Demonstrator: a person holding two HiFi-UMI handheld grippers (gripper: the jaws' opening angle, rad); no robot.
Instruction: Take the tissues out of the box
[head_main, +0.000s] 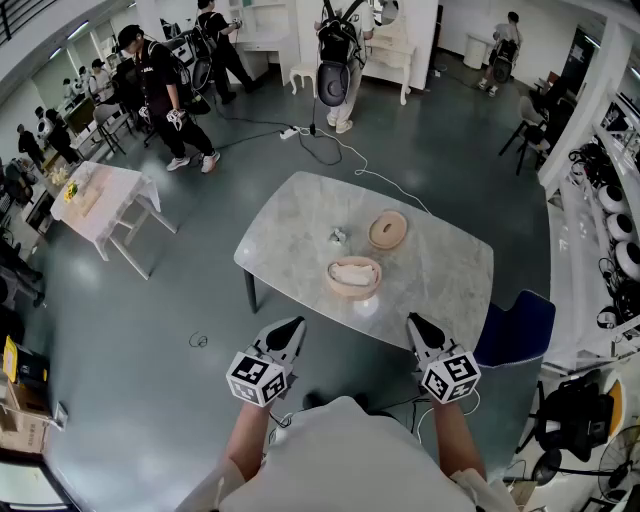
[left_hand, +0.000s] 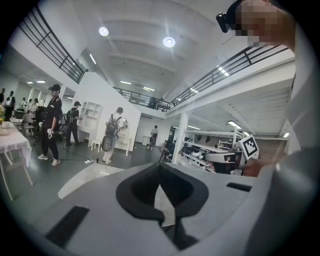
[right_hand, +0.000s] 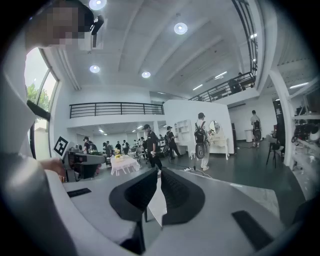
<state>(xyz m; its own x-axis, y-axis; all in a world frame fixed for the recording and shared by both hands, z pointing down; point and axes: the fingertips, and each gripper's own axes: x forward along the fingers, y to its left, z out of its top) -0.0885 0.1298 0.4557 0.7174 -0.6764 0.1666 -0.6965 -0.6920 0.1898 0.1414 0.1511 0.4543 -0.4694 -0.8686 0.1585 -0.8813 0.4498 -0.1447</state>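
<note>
A round wooden tissue box (head_main: 354, 276) stands open on the marble table (head_main: 300, 205), with white tissue lying inside it. Its round lid (head_main: 388, 229) rests just behind it, and a small crumpled scrap (head_main: 339, 237) lies to the lid's left. Both grippers hover short of the table's near edge, well away from the box. My left gripper (head_main: 292, 326) (left_hand: 160, 181) has its jaws together with nothing between them. My right gripper (head_main: 413, 322) (right_hand: 159, 172) is likewise shut and holds nothing. The box does not show in either gripper view.
A blue chair (head_main: 516, 325) sits at the table's near right corner. A cloth-covered side table (head_main: 100, 198) stands to the far left. Several people (head_main: 165, 95) stand beyond, and a cable (head_main: 330, 145) runs over the floor. Shelving and gear line the right wall (head_main: 615, 215).
</note>
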